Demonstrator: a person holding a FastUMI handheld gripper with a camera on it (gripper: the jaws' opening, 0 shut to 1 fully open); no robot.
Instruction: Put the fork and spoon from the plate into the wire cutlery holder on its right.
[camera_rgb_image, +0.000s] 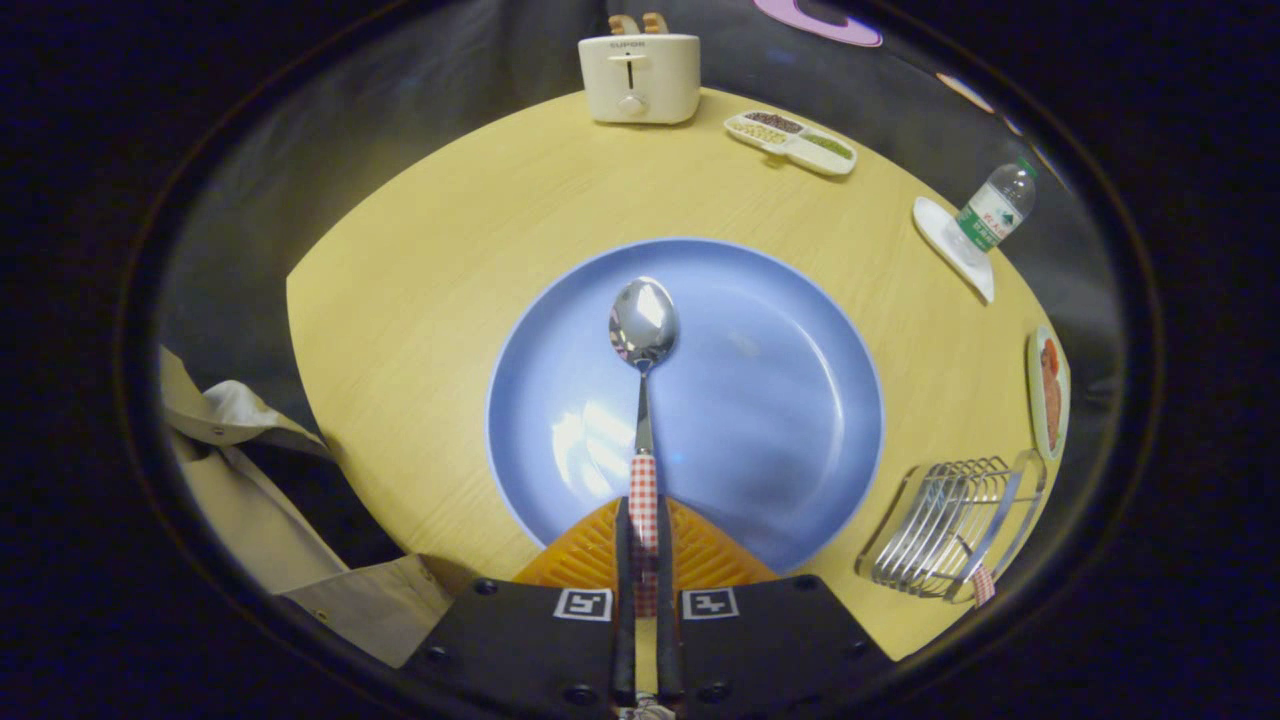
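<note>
Over the blue plate (760, 400), tongs (645, 545) grip the spoon (643, 330); the wire holder (945, 530) contains a fork (983, 585).

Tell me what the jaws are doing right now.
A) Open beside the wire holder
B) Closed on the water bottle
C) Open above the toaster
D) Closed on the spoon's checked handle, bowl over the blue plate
D: the gripper has both fingers pressed on the checked handle of the spoon, whose bowl lies ahead over the blue plate; the wire cutlery holder stands to its right with a checked handle already in it.
</note>
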